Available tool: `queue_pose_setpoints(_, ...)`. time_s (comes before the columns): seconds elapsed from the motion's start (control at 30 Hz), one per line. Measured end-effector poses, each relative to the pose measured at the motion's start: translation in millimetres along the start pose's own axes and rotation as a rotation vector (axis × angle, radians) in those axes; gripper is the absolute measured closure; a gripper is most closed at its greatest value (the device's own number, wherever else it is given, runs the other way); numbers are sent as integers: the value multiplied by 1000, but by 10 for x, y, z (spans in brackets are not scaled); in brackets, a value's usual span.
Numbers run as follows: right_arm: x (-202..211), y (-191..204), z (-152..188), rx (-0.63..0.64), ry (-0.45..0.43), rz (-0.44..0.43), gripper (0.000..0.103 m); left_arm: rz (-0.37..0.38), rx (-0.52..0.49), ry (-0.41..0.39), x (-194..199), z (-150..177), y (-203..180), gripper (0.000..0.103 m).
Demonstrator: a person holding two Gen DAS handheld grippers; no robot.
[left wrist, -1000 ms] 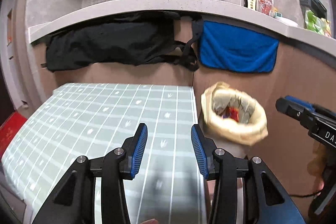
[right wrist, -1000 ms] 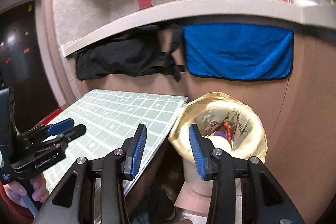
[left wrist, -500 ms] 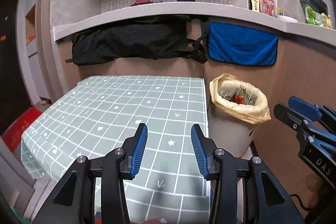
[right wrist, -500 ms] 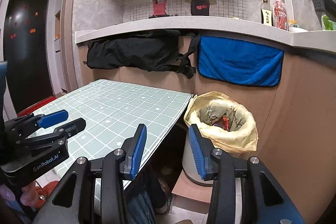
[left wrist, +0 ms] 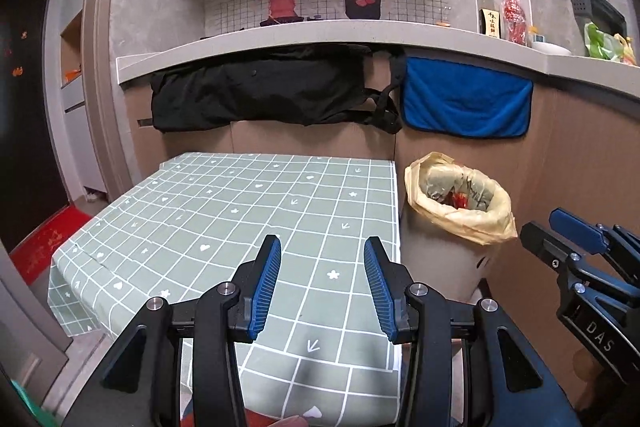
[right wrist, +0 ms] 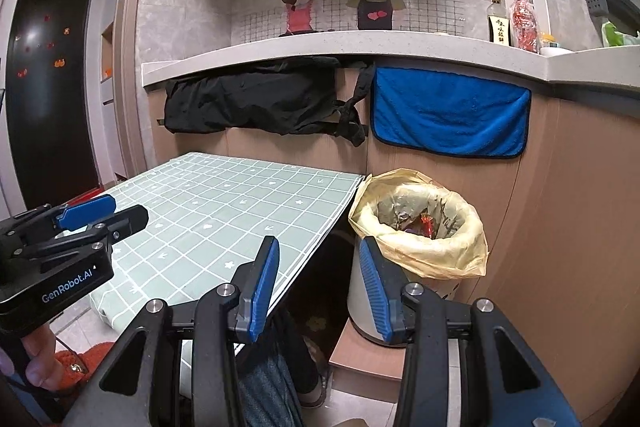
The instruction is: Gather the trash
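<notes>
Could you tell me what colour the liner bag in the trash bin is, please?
Pale yellow; the liner bag shows best in the right wrist view, folded over the bin's rim.

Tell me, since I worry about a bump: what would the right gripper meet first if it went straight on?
Probably the bin with its yellow bag, just ahead of the open right gripper, beside the table's edge; depth is hard to judge.

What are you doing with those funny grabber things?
A person holds a left gripper and a right gripper, both with jaws open and empty. They're collecting trash. The table with its green checked cloth looks bare, and the bin beside it, lined with a yellow bag, already has wrappers inside.
</notes>
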State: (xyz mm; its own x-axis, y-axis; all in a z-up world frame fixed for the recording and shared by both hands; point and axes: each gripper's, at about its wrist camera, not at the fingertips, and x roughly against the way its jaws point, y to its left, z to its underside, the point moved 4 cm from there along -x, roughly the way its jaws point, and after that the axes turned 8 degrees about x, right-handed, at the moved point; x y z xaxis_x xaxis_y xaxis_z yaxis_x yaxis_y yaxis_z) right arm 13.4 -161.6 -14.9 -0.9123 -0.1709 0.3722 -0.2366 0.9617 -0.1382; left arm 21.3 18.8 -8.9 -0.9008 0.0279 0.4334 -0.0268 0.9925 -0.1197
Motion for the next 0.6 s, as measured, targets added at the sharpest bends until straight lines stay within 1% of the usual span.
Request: queue_pose_setpoints(0.6, -16, 19, 14, 17, 5, -14, 63, -1, 3, 4, 5, -16, 3, 59)
